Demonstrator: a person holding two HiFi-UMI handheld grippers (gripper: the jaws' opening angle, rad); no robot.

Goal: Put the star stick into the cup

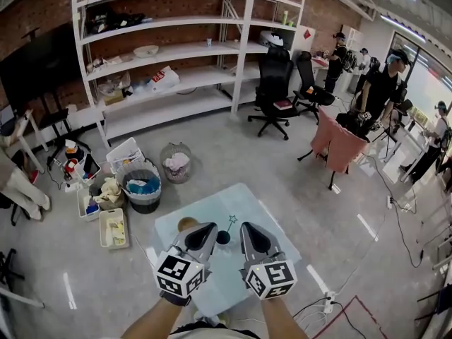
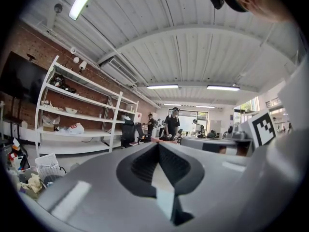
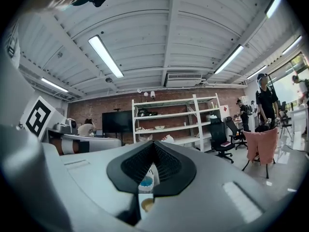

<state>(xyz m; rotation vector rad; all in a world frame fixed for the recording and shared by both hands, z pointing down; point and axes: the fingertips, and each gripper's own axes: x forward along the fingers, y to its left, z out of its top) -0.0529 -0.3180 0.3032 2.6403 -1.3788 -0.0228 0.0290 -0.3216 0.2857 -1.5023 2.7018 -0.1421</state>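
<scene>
Sitting between the closed, empty left tool (image 1: 209,229) and right tool (image 1: 246,229), the star stick (image 1: 231,221) touches neither.

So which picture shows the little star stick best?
The head view. There the star stick shows, very small, on the pale table, right by the dark cup. The left gripper view and the right gripper view look out across the room and show no star stick at all.
</scene>
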